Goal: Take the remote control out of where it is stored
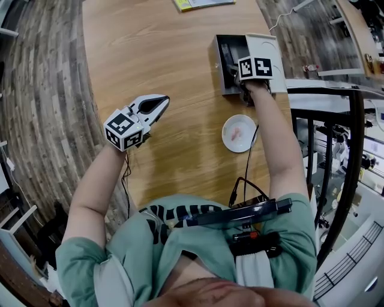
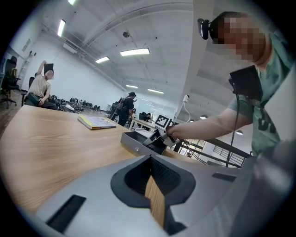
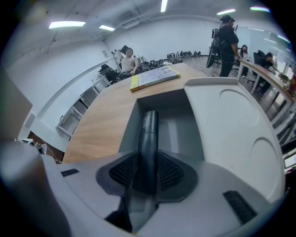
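A grey drawer (image 1: 223, 78) stands pulled out of a white box (image 1: 267, 48) at the table's far right. A dark, slim remote control (image 3: 149, 134) lies lengthwise in the drawer (image 3: 185, 115). My right gripper (image 3: 148, 173) reaches down into it, and both ribbed pads (image 3: 124, 172) sit against the remote's near end. From above, this gripper (image 1: 241, 77) is mostly hidden under its marker cube. The left gripper (image 1: 161, 102) hovers over bare wood at mid-table. Its jaws are together with nothing between them (image 2: 155, 185). In its view, the right gripper (image 2: 159, 136) is in the drawer (image 2: 132, 143).
A small white dish (image 1: 239, 133) with something pink in it lies on the table just this side of the drawer. A yellow book (image 1: 201, 3) rests at the far edge. A black railing (image 1: 336, 150) runs along the right. People sit and stand in the background.
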Available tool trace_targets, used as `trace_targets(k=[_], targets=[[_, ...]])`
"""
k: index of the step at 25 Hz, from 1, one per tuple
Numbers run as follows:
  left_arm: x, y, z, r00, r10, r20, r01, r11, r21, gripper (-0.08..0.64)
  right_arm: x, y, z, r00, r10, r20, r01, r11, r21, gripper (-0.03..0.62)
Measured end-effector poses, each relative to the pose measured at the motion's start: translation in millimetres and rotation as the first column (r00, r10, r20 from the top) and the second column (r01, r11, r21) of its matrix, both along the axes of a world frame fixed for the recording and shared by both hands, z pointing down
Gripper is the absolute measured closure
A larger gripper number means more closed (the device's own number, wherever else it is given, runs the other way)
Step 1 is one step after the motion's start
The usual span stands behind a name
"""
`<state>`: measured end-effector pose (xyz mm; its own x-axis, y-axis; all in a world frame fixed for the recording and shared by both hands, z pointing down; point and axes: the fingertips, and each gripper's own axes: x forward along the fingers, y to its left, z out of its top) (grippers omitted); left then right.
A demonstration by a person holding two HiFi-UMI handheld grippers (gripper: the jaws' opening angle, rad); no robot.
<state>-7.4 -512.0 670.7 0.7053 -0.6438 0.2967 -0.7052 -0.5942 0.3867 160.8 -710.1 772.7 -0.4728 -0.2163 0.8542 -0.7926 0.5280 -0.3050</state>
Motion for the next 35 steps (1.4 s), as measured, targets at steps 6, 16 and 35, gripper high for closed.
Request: trace_targets(k=[6,16,35], targets=[[-0.7,4.0,-7.8,1.0,0.0,-0.002,0.0,1.0,0.01,0.565,-1.4,2.1,-32.7,0.994,0.037,0.104,-0.039,0.999,0.023,0.463],[-7.1,19.9,-21.4,1.0,-0.019,-0.007,0.02,1.0,0.01,0.565,31.7,31.3,-69.0,0.83,0.271,0.488,-0.245,0.962,-0.119,0.472],[8.6,39.7,-52.1,0.999,-0.03,-0.044,0.031,0.999,0.028,0.565,31.8,75.7,-160.8,0.349,0.264,0.899,-0.219,0.956,-0.196,0.48]])
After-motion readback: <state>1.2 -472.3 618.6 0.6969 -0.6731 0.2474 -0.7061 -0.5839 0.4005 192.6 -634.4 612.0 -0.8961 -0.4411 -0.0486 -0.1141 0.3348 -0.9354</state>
